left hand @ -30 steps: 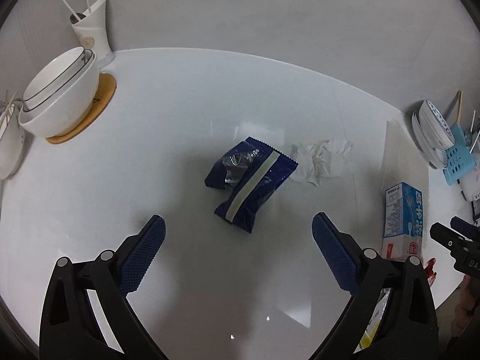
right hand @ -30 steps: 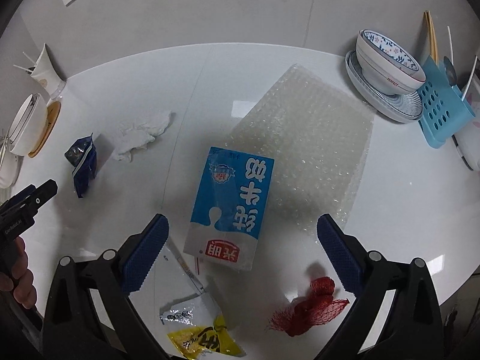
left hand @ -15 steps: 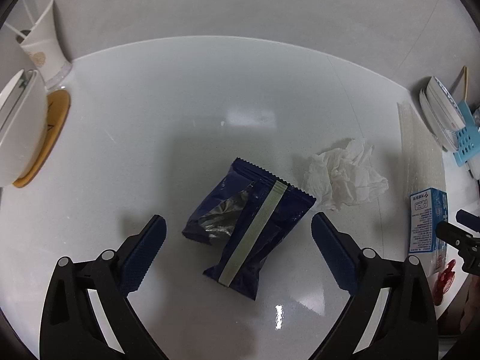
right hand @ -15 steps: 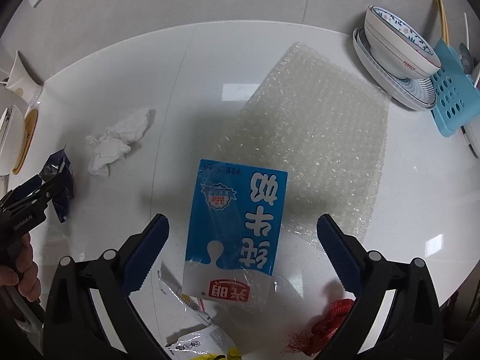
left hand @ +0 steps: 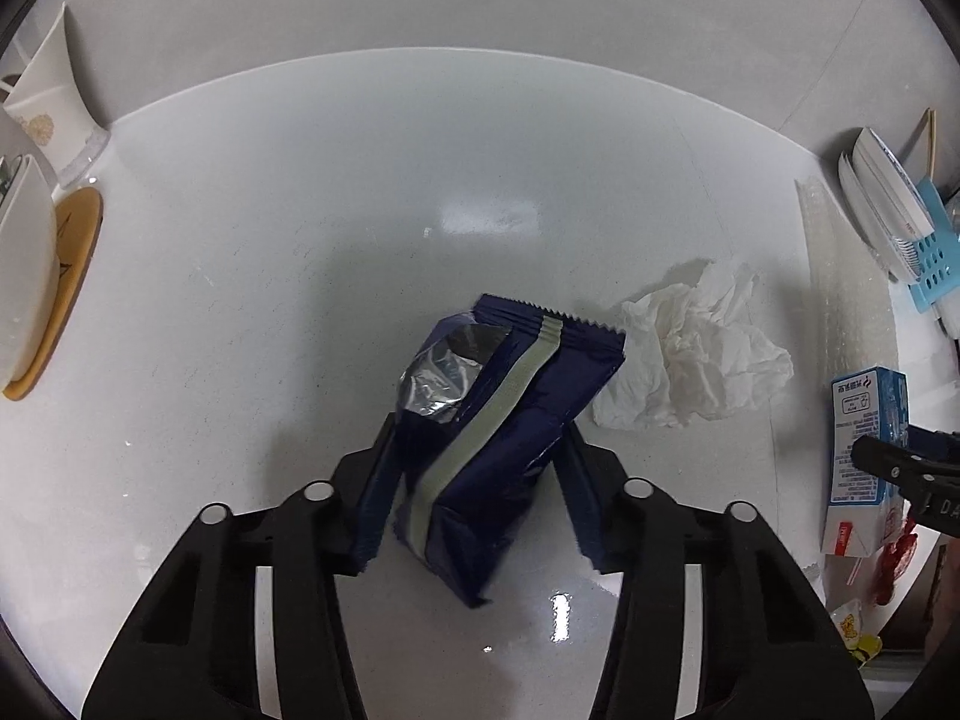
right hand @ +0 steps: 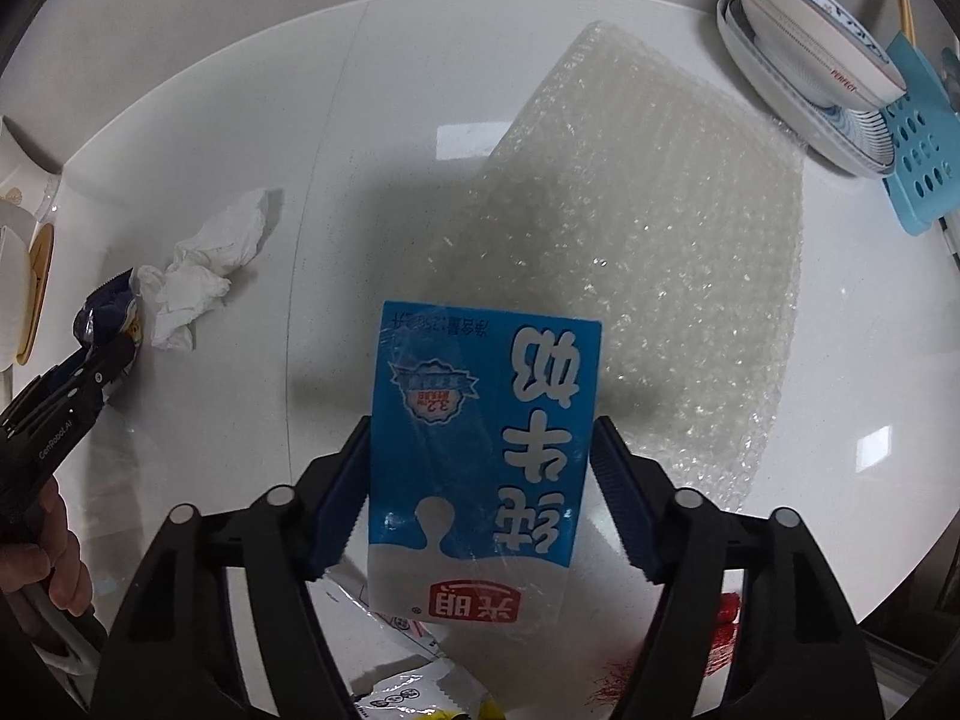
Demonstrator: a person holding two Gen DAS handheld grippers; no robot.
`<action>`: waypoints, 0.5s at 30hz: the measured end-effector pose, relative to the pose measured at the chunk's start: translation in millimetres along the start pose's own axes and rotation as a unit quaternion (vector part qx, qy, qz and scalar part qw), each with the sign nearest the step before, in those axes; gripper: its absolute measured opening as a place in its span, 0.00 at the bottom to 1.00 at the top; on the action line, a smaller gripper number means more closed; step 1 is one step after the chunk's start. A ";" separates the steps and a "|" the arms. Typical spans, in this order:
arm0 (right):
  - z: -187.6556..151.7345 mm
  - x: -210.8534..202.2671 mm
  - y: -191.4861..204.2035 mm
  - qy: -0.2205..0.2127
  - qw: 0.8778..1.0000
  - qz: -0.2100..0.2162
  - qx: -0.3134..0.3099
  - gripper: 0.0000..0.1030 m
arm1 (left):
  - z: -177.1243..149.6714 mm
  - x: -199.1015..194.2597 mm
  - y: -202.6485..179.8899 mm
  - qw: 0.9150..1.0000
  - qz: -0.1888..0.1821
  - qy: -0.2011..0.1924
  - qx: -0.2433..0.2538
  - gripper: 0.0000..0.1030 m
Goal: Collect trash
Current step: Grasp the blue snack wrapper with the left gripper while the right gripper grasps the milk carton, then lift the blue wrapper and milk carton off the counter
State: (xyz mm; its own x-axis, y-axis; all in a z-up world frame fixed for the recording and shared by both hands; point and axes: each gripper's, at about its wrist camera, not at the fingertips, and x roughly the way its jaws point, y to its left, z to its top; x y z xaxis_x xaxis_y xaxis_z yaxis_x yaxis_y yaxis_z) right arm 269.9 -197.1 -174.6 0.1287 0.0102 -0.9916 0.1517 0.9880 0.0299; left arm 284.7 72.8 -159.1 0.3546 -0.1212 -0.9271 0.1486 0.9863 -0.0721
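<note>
In the left wrist view a dark blue snack wrapper with a pale stripe and torn foil top stands tilted between my left gripper's jaws. The jaws are closing and both pads press its sides. The right wrist view shows a blue and white milk carton lying flat between my right gripper's closing jaws, with the pads touching both long edges. A crumpled white tissue lies just right of the wrapper. The carton and a right finger show at the far right.
A bubble wrap sheet lies beyond the carton. Red netting and a white sachet sit at the table's near edge. Stacked bowls and a blue rack stand far right. A white bowl on a wooden coaster stands left.
Both grippers came down onto the table and their jaws narrowed from wide open, the left onto the blue wrapper, which tipped up, the right onto the milk carton.
</note>
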 end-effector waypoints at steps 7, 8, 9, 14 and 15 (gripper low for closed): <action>0.4 -1.5 0.5 -0.005 1.000 0.012 0.002 0.60 | 1.8 2.4 -4.8 1.000 0.004 0.003 0.006 0.21; -0.1 -2.4 0.8 -0.005 1.000 0.013 0.002 0.60 | 1.7 2.9 -5.9 1.000 0.005 0.003 0.007 0.20; -0.3 -3.3 0.7 -0.006 1.000 0.014 0.001 0.60 | 1.3 2.3 -6.0 1.000 0.007 0.002 0.008 0.19; -2.7 -9.0 -4.1 -0.011 1.000 0.019 -0.002 0.60 | -1.6 -1.8 -3.8 1.000 0.007 -0.002 0.006 0.18; -2.9 -9.9 -4.8 -0.012 1.000 0.019 -0.003 0.60 | -1.8 -1.7 -4.5 1.000 0.007 -0.002 0.007 0.18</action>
State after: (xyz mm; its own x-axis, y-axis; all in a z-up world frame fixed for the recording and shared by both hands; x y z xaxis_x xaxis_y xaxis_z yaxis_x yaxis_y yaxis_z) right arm 265.0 -201.6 -165.3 0.1580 0.0436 -0.9865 0.1409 0.9878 0.0662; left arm 281.8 68.7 -157.9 0.3605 -0.1080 -0.9265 0.1563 0.9862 -0.0542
